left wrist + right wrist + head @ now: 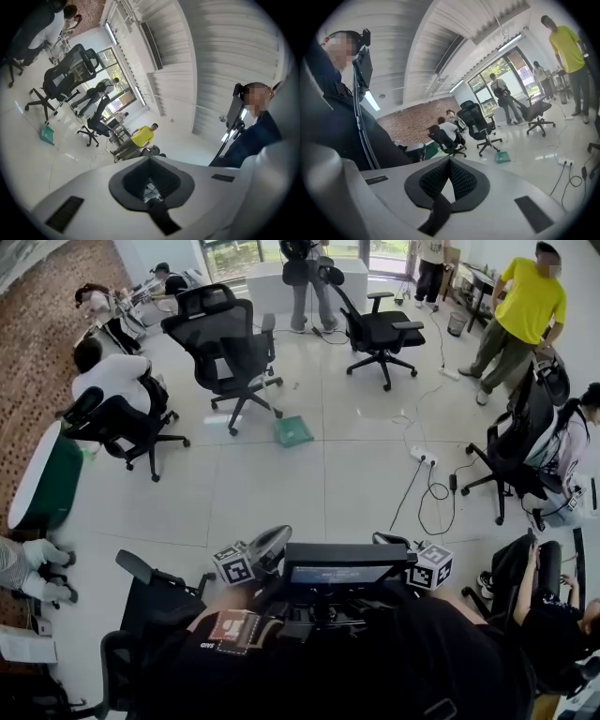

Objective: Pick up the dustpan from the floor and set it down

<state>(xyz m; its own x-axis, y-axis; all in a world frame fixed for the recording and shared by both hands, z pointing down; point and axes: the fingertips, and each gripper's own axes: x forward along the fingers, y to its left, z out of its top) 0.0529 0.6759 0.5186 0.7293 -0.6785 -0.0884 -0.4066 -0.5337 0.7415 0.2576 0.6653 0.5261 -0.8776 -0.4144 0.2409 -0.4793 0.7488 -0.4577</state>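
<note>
Green dustpan (293, 431) lying on white floor (281, 493), well apart from me, my left gripper (150, 161) and right gripper (450, 163) both closed, gripping nothing

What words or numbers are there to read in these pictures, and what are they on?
No text can be read clearly.
White print on the person's black clothing: too small and blurred to read.
Red label beside it: too blurred to read.
Marker cubes: black-and-white square patterns only, no words.

Open floor (309, 498), office chair (230, 352) beside dustpan (293, 431)
</note>
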